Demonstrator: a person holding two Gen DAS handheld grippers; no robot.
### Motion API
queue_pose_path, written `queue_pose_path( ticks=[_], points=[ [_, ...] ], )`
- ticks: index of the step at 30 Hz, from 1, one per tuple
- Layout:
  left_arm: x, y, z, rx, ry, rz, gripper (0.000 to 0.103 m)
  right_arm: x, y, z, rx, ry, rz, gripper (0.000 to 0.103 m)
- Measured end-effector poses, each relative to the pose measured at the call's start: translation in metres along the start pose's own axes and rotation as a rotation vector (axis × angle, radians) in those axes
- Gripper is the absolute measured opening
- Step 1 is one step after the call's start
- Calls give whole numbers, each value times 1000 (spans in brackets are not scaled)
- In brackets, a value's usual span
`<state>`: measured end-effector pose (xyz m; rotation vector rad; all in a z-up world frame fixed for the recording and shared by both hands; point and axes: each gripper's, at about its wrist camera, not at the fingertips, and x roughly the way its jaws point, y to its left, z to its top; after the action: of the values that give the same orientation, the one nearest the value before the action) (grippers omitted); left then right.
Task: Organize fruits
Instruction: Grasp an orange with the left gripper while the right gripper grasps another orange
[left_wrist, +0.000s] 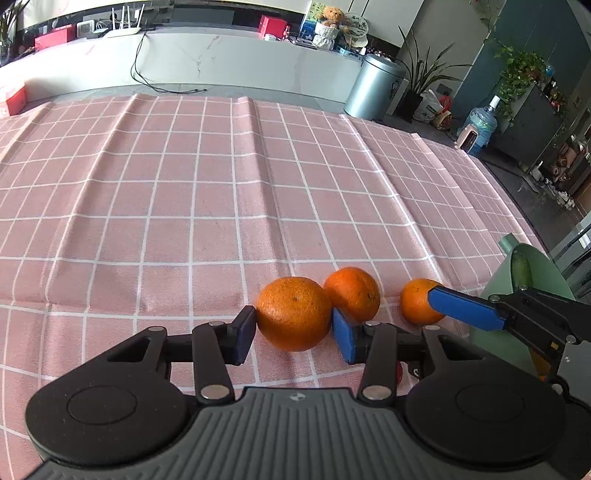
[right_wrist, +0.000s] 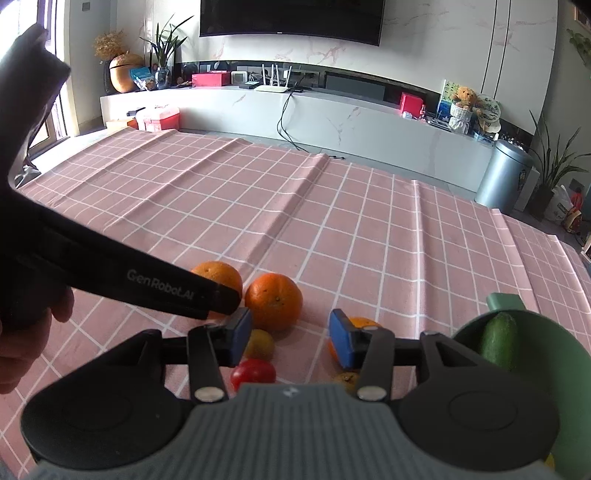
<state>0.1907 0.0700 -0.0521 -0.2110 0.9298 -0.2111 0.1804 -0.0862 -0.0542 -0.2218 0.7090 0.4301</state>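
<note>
Three oranges lie on the pink checked cloth. In the left wrist view my left gripper (left_wrist: 293, 330) has its blue pads against both sides of the nearest orange (left_wrist: 293, 317). A second orange (left_wrist: 352, 293) touches it behind, and a third (left_wrist: 419, 301) lies to the right. My right gripper (right_wrist: 290, 338) is open and empty above the cloth; one blue finger (left_wrist: 465, 308) of it shows beside the third orange. The right wrist view shows two oranges (right_wrist: 273, 301) (right_wrist: 218, 275), a third orange (right_wrist: 354, 325) behind the right pad, a red tomato (right_wrist: 253, 373) and a small yellow fruit (right_wrist: 260, 343).
A green bowl (right_wrist: 535, 339) at the right holds a cucumber (right_wrist: 498, 341); it also shows in the left wrist view (left_wrist: 543, 273). The left gripper's black body (right_wrist: 110, 273) crosses the right wrist view. The cloth (left_wrist: 184, 203) stretches far ahead.
</note>
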Motion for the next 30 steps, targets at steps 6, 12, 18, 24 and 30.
queue_pose_path(
  ticks=[6, 12, 18, 24, 30],
  points=[
    [-15, 16, 7, -61, -27, 49, 51, 17, 11, 10, -22, 27, 4, 44],
    [-15, 33, 7, -121, -28, 48, 51, 34, 11, 17, 3, 41, -4, 45],
    [-16, 33, 4, -119, -35, 41, 51, 43, 11, 20, 31, 57, 31, 46],
    [-18, 35, 1, -124, -38, 50, 51, 47, 15, 19, 38, 76, 58, 41],
    [-26, 31, -3, -115, -48, 53, 51, 39, 18, 19, 47, 63, 63, 38]
  ],
)
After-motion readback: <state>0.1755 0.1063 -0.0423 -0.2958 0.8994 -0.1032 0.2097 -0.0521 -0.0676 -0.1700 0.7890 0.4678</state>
